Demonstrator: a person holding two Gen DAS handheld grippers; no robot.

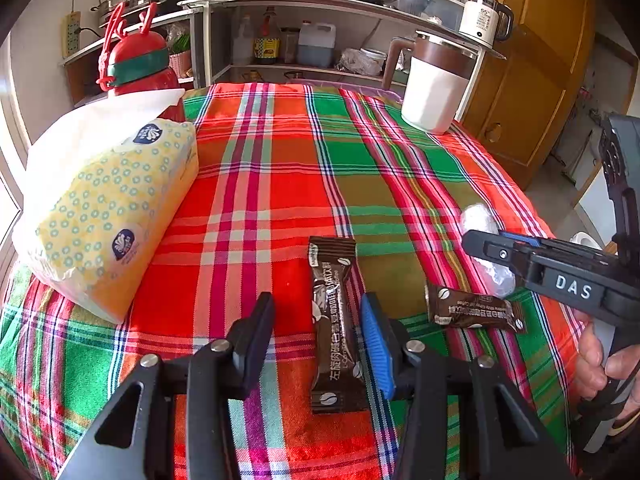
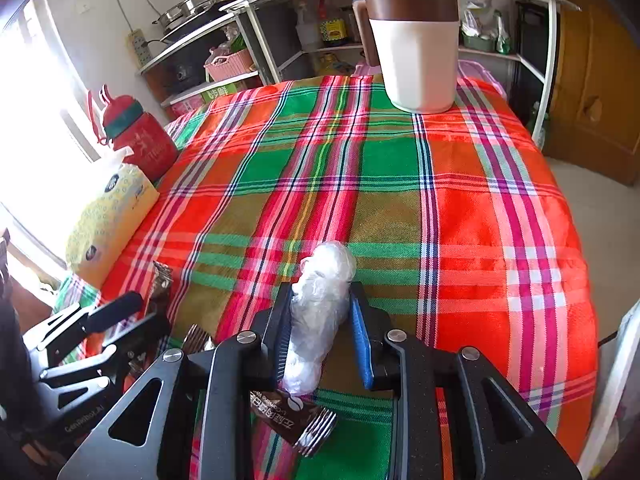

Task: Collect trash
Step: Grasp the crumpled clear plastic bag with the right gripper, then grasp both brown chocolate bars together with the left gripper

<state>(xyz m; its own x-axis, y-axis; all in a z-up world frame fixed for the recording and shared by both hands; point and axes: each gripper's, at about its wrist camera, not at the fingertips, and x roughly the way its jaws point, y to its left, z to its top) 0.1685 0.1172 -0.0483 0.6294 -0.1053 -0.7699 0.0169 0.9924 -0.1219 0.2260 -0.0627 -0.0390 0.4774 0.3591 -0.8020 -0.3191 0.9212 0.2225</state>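
Two grippers work the near edge of the tabletop (image 1: 280,200). Left gripper (image 1: 316,336) straddles the upright coffee sachet (image 1: 334,320) without pinching it; right gripper (image 2: 320,324) clamps the plastic wad (image 2: 320,308). Square the left pads before lifting both.

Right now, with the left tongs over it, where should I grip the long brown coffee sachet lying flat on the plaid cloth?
Grip the long brown coffee sachet across its narrow width at mid-length, coming from above. It lies flat, running lengthwise between the left tongs, so its long edges face the fingers. The crimped ends are flatter and would probably slip.
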